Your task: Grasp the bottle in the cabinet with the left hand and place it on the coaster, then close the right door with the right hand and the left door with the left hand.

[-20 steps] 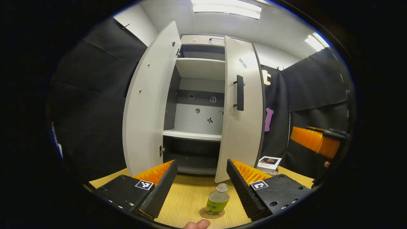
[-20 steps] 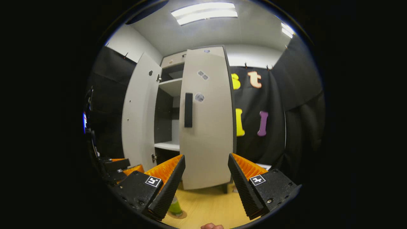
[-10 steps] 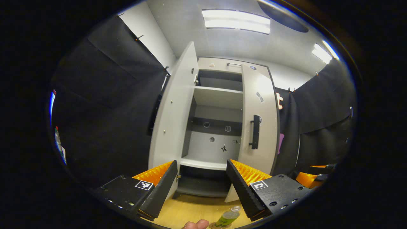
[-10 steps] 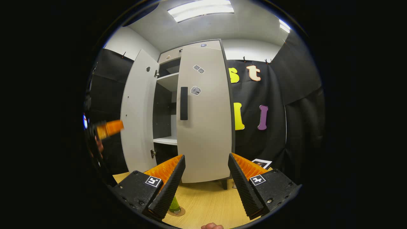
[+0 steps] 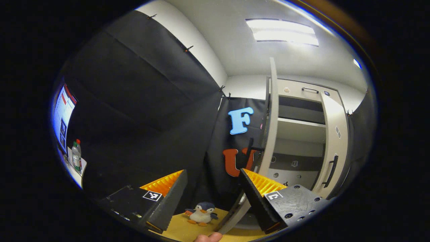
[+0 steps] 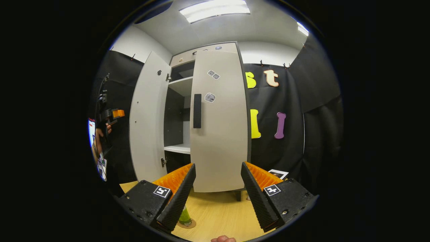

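The green bottle stands upright on a round coaster on the wooden table, partly hidden behind my right gripper's left finger. My right gripper is open and empty, facing the cabinet's right door, which is swung nearly shut with its dark handle toward me. The left door stands wide open. My left gripper is open and empty, raised beside the left door, which it sees almost edge-on. In the right gripper view the left gripper is held high at the far left.
A penguin plush sits on the table left of the cabinet. A small book lies at the cabinet's right. The cabinet shelves are bare. A side table at far left carries another bottle beside a screen.
My left gripper has risen and swung left, away from the bottle on the coaster, to the outer side of the left door. The right gripper has barely moved.
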`<state>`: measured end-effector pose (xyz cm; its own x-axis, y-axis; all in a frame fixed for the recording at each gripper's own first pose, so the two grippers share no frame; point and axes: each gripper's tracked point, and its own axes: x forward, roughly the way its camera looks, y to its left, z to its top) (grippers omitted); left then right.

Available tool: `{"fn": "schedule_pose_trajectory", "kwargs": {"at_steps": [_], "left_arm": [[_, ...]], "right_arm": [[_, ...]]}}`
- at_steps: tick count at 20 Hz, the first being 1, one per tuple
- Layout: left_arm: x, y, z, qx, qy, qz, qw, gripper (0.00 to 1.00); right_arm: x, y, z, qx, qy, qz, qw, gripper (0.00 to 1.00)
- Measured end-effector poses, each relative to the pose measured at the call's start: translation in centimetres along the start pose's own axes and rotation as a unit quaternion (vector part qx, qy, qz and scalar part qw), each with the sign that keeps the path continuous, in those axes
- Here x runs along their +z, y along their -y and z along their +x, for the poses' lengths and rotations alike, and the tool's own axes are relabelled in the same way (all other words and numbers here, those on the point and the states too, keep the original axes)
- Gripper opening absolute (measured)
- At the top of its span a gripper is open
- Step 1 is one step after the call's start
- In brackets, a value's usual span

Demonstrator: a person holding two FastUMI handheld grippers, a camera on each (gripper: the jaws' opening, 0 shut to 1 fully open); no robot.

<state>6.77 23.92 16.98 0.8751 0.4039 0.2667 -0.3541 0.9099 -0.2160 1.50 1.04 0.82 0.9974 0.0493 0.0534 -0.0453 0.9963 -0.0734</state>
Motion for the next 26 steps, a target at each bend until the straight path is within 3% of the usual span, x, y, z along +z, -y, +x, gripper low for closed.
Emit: {"fn": "schedule_pose_trajectory", "kwargs": {"at_steps": [1,3,5,6,7,9,11,12,13,14,16,25,26], "left_arm": [[-0.3,-0.4,0.9,0.001,-0.007,-0.01,1.0,0.95],[-0.9,-2.2,1.4,0.008,-0.011,-0.024,1.0,1.0],[-1.6,-2.7,1.8,0.012,-0.019,-0.036,0.999,0.95],[-1.9,-2.5,1.9,0.006,-0.023,-0.041,0.999,0.99],[-2.1,-2.5,2.1,0.007,-0.023,-0.038,0.999,0.95],[-2.0,-2.4,1.8,0.008,-0.011,-0.037,0.999,1.0],[-2.1,-1.9,1.7,0.0,-0.017,-0.051,0.999,0.93],[-2.0,-1.6,1.5,-0.002,-0.018,-0.051,0.999,0.93],[-2.2,-1.2,1.5,-0.001,-0.018,-0.047,0.999,0.99],[-2.2,-0.9,1.5,0.0,-0.017,-0.043,0.999,0.93],[-2.2,0.1,1.3,-0.004,-0.015,-0.037,0.999,0.93],[-3.6,7.5,-0.8,-0.085,-0.039,-0.076,0.993,0.92],[-3.6,8.5,-1.0,-0.096,-0.04,-0.08,0.991,1.0]], "right_arm": [[0.0,0.4,-0.1,-0.007,0.001,-0.001,1.0,0.83],[0.1,1.2,-0.2,-0.018,0.004,0.004,1.0,0.83],[0.0,1.9,-0.3,-0.028,0.004,0.008,1.0,0.83],[0.1,2.2,-0.3,-0.033,0.004,0.009,0.999,0.83],[0.1,2.5,-0.3,-0.037,0.005,0.011,0.999,0.83],[0.2,3.1,-0.4,-0.045,0.008,0.011,0.999,0.83],[0.2,3.3,-0.4,-0.049,0.012,0.013,0.999,0.83],[0.2,3.3,-0.3,-0.049,0.012,0.014,0.999,0.83],[0.2,3.2,-0.2,-0.046,0.012,0.015,0.999,0.83],[0.1,3.1,0.0,-0.043,0.011,0.016,0.999,0.83],[0.2,2.8,0.2,-0.039,0.011,0.012,0.999,0.83],[0.5,3.5,0.3,-0.046,0.01,0.003,0.999,0.83],[0.5,3.8,0.2,-0.05,0.01,0.002,0.999,0.83]]}}
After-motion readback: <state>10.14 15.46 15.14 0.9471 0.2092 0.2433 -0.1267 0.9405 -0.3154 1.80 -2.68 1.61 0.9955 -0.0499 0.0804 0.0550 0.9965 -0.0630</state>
